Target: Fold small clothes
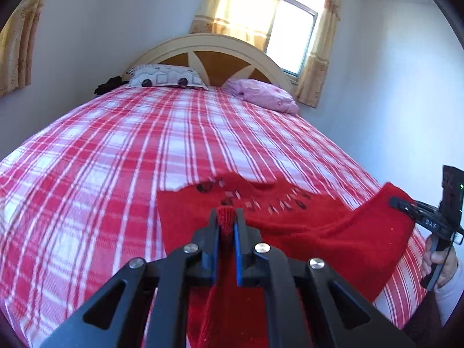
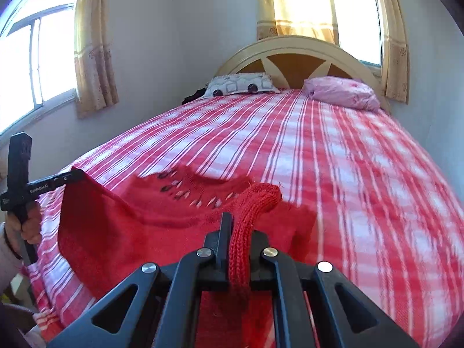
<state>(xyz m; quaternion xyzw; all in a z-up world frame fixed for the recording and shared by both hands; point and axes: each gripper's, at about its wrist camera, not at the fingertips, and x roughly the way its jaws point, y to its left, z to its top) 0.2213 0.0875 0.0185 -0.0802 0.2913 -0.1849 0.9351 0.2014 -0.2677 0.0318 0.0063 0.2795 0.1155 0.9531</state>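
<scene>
Your left claw [image 1: 226, 217] is pinched tight on a fold of the red sweater [image 1: 290, 226]. Your right claw [image 2: 240, 226] is pinched tight on a thick knitted edge of the same sweater [image 2: 162, 226]. You hold one side in each hand, so the near part hangs up between the claws. The far part, with the little pattern, lies on the bed [image 1: 116, 159] near its foot edge. Two pillows [image 2: 240, 85] lie at the head edge.
</scene>
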